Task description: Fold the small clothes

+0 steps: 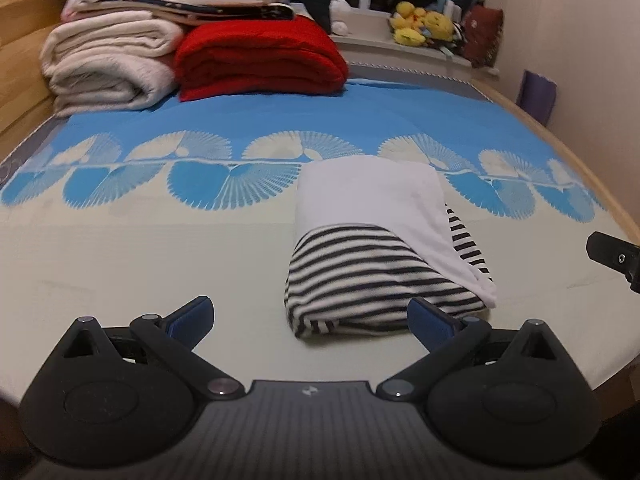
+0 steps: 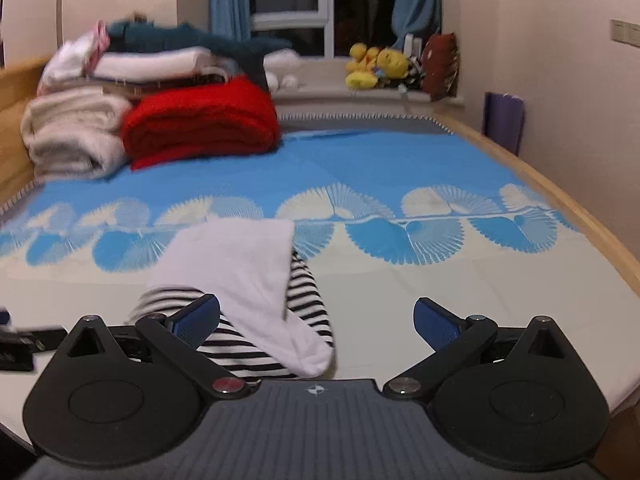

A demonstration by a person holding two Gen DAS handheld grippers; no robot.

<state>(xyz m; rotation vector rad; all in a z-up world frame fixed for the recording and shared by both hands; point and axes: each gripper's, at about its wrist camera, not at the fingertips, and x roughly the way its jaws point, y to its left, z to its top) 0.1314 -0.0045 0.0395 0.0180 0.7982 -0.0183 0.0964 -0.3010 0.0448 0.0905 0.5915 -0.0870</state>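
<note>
Two hand-held grippers are seen spread wide, nothing held; the left hand-held gripper point(image 1: 310, 316) is set just left of the garment point(image 1: 384, 248), the right hand-held gripper point(image 2: 316, 318) just right of it; the folded garment is laid on the bed point(image 1: 120, 248), its long axis running away; neither hand is judged clearly nearer.

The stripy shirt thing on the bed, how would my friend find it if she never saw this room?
Start at the big bed with its blue fan-patterned cover. On the plain pale part at the near end lies one small folded garment. It is the only thing with black-and-white stripes, with a white layer folded across the top, far from the red blanket at the far end.
</note>
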